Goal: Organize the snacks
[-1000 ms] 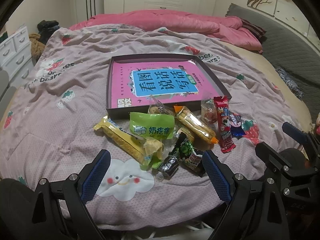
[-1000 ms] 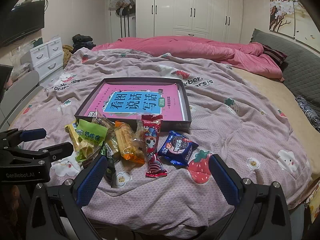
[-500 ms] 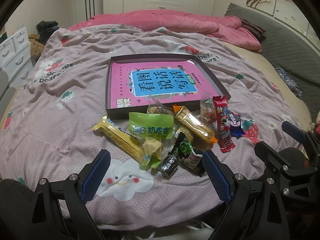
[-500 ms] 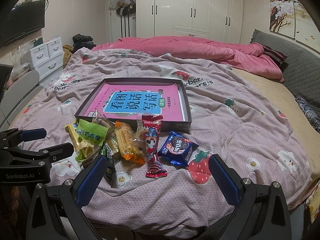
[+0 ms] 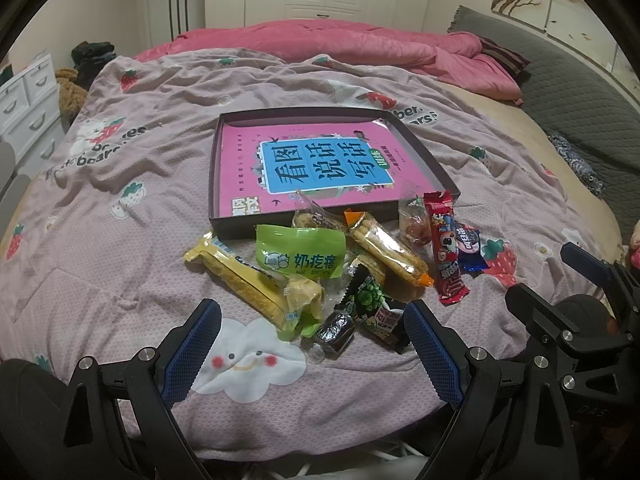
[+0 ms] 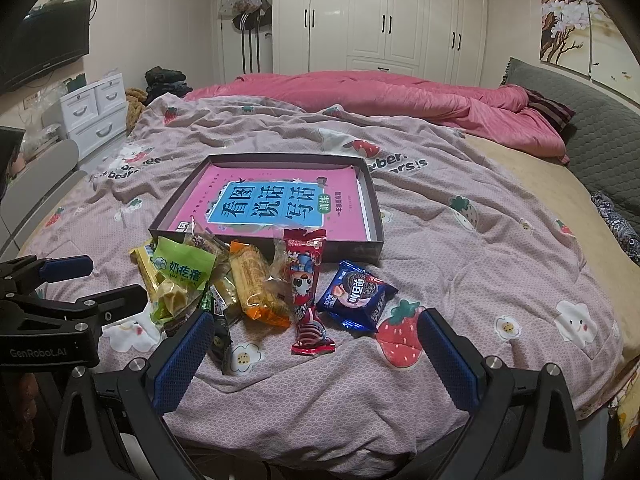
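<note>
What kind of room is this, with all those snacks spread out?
Almost certainly a home bedroom. The snacks lie on a bed's strawberry-print quilt, with a rumpled pink duvet behind it. White wardrobe doors fill the far wall, and a small white drawer unit stands on the left.

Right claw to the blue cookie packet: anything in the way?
Nothing visible. The open right claw hangs short of the blue foil cookie packet, with only bare pink quilt between. The long red wrapper lies beside it, off the line.
</note>
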The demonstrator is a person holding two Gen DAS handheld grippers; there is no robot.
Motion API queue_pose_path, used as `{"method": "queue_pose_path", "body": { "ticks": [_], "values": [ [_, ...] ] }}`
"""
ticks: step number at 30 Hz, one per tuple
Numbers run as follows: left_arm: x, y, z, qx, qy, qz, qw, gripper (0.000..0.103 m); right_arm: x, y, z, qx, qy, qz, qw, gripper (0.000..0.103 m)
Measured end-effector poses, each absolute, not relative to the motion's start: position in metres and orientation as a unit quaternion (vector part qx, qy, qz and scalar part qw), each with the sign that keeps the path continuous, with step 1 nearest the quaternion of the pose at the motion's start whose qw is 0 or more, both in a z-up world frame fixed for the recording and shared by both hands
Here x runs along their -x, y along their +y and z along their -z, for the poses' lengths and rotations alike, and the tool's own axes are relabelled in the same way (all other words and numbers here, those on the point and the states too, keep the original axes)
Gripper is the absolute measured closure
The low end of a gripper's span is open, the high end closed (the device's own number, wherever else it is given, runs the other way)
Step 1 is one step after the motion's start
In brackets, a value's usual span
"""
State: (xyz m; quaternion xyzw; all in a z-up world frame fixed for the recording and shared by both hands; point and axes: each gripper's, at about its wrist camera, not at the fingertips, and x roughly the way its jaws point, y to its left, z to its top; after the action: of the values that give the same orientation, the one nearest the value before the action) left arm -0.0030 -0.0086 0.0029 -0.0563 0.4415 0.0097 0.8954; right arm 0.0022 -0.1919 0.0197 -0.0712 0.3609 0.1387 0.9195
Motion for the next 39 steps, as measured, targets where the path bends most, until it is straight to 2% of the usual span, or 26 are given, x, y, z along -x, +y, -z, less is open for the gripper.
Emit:
{"method": "queue_pose_path", "body": {
  "ticks": [25, 39],
  "values": [
    [0.0, 0.004, -0.002, 0.07, 0.448, -0.017, 0.891, 0.01, -0.006, -0.191, -0.016, 0.068, 0.362, -0.142, 0.919, 0.001],
    [-0.009, 0.031, 0.024, 0.101, 0.505, -0.031, 0.856, 0.01, -0.016, -0.192, -0.011, 0.057, 0.374, -0.155, 0.913, 0.001]
  ]
}}
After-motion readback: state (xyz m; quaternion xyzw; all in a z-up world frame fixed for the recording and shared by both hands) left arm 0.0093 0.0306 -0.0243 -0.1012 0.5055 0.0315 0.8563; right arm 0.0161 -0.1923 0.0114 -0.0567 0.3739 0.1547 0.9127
